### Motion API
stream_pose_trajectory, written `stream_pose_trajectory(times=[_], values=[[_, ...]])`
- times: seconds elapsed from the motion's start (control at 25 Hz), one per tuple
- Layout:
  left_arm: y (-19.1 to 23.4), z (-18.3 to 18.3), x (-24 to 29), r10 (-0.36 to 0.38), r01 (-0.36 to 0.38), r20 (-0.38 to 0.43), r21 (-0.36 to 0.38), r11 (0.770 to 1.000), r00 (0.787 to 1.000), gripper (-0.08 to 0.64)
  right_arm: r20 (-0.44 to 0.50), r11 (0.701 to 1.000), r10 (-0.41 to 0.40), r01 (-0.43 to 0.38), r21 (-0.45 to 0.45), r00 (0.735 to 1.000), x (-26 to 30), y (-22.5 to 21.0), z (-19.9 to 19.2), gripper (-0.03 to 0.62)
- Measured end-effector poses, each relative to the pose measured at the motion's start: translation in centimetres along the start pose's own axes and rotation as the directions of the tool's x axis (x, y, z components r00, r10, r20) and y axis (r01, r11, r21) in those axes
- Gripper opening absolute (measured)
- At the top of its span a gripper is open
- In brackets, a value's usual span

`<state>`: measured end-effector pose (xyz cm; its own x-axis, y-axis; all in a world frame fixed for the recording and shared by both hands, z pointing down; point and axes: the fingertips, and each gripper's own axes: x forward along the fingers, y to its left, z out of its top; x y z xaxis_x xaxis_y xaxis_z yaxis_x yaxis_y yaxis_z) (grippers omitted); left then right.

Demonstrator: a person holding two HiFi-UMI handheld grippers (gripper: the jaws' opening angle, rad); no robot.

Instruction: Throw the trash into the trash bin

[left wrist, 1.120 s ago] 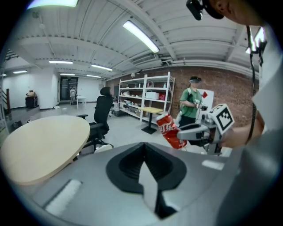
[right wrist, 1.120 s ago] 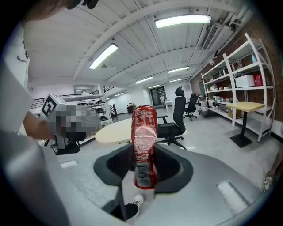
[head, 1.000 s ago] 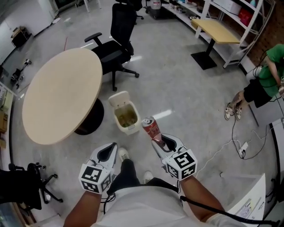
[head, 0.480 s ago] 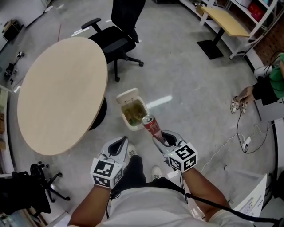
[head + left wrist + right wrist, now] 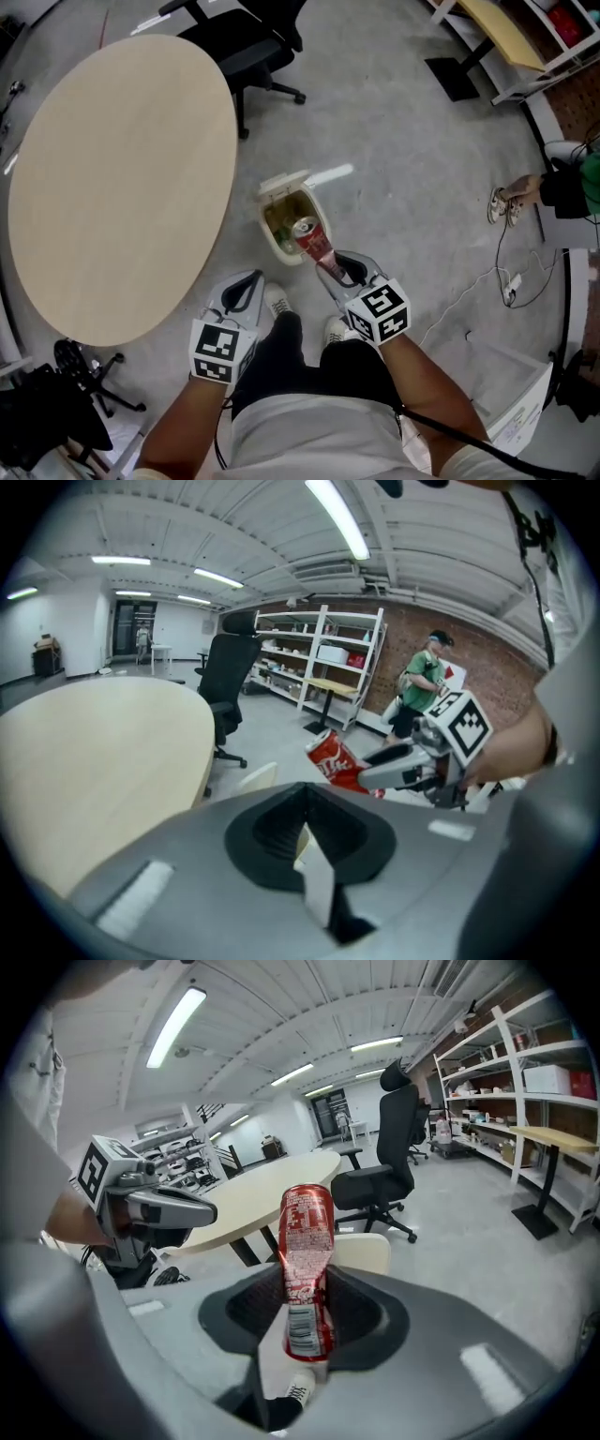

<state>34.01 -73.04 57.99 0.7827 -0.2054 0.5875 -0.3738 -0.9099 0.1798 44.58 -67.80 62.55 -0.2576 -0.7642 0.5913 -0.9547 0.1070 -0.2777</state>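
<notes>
While the right gripper (image 5: 330, 266) is clamping a dented red aluminium can (image 5: 312, 242) above the open cream plastic trash bin (image 5: 273, 236), the left gripper (image 5: 246, 287) is hanging nearby with jaws pressed together, empty.

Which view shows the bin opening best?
Head view: it looks down into the open bin, the can over it. The right gripper view shows only a cream part behind the can; the left gripper view, a sliver.

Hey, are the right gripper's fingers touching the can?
Touching. The right gripper view shows the right gripper pinching the can, its fingers pressed against both sides of the dented body.
</notes>
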Motion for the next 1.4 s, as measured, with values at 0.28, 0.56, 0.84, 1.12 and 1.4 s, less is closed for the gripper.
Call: stream_pose_trajectory(times=[0.28,0.56,0.84,1.12,1.4], values=[[1.6,-4.3,3.6,-0.018,0.010,-0.071,-0.110,0.994,0.997,0.008,-0.150,0.999,-0.031,0.029,-0.014,0.988,5.0,-1.9,-3.8,0.140],[2.2,-9.2,8.6,0.011,-0.027,-0.164,-0.096,0.995,0.986,0.008,-0.342,0.997,-0.059,0.039,-0.064,0.938,12.3,-5.9,-11.2,0.140],[4.5,-12.7,12.7,0.094,-0.116,-0.244,-0.075,0.990,0.965,0.008,-0.488,0.994,-0.054,0.001,-0.106,0.871,18.3,-9.2,-17.0,0.140],[5.1,-16.9,16.3,0.073,-0.141,-0.350,-0.173,0.975,0.934,0.008,-0.569,0.992,-0.027,-0.050,-0.119,0.822,23.1,-10.5,-19.5,0.140],[5.6,-18.6,18.7,0.042,-0.150,-0.385,-0.256,0.955,0.922,0.008,-0.570,0.995,-0.017,-0.044,-0.092,0.821,26.0,-11.1,-18.6,0.143]])
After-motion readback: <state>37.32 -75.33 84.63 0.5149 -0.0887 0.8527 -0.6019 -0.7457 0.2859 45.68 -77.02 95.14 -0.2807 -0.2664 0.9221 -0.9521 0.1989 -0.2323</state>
